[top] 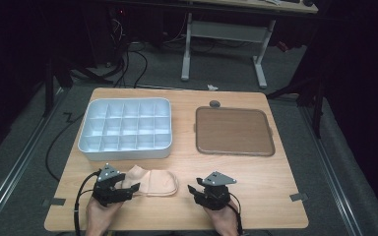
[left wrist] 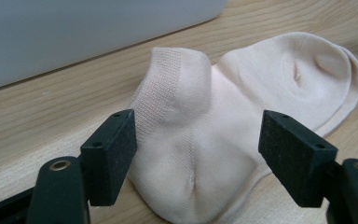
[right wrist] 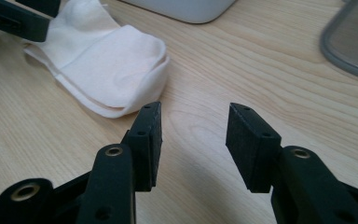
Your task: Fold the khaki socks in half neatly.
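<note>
Dim room, grey carpet floor [top: 24, 142]; white-legged desk [top: 226, 34], black cables [top: 133, 59]

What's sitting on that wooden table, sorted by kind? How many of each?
Sock: 1
Compartment box, pale blue: 1
Brown tray: 1
Hand-held gripper: 2, the left hand-held gripper and the right hand-held gripper
Total: 5

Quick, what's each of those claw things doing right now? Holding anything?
Left gripper: open, jaws either side of the sock, not pressing on it.
Right gripper: open, holding nothing, over bare table.
</note>
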The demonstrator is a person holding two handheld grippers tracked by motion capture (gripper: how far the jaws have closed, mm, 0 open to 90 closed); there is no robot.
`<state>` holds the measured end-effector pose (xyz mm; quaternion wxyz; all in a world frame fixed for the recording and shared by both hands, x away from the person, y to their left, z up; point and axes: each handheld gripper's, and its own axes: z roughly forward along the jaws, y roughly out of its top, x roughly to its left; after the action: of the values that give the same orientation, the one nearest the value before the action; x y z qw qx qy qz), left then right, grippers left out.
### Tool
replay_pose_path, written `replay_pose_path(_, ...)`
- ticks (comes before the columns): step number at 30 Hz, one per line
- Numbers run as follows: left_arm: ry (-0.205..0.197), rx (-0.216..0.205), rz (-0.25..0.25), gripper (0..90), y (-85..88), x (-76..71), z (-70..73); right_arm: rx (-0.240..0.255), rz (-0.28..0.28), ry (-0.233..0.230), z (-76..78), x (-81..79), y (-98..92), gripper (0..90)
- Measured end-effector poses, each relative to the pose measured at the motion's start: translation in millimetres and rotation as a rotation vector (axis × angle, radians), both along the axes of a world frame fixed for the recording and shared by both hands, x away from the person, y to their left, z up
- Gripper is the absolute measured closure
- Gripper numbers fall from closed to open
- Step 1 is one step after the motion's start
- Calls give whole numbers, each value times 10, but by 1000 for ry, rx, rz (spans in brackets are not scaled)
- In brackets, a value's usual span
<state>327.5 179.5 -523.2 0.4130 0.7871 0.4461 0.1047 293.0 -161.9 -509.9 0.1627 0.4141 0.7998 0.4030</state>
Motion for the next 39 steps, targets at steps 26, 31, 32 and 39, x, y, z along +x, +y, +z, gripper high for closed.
replay_pose_path(26,-10,39,68,336,-11,28,-9,-32,46,15,-84,167,480,545)
replay_pose_path(31,-7,63,79,352,-11,53,-29,-46,41,23,-104,192,495,561)
replay_pose_path(32,-7,75,78,360,-19,56,-38,-51,37,25,-109,196,498,567)
replay_pose_path(39,-12,106,78,388,-28,77,-70,-66,44,49,-137,225,515,633)
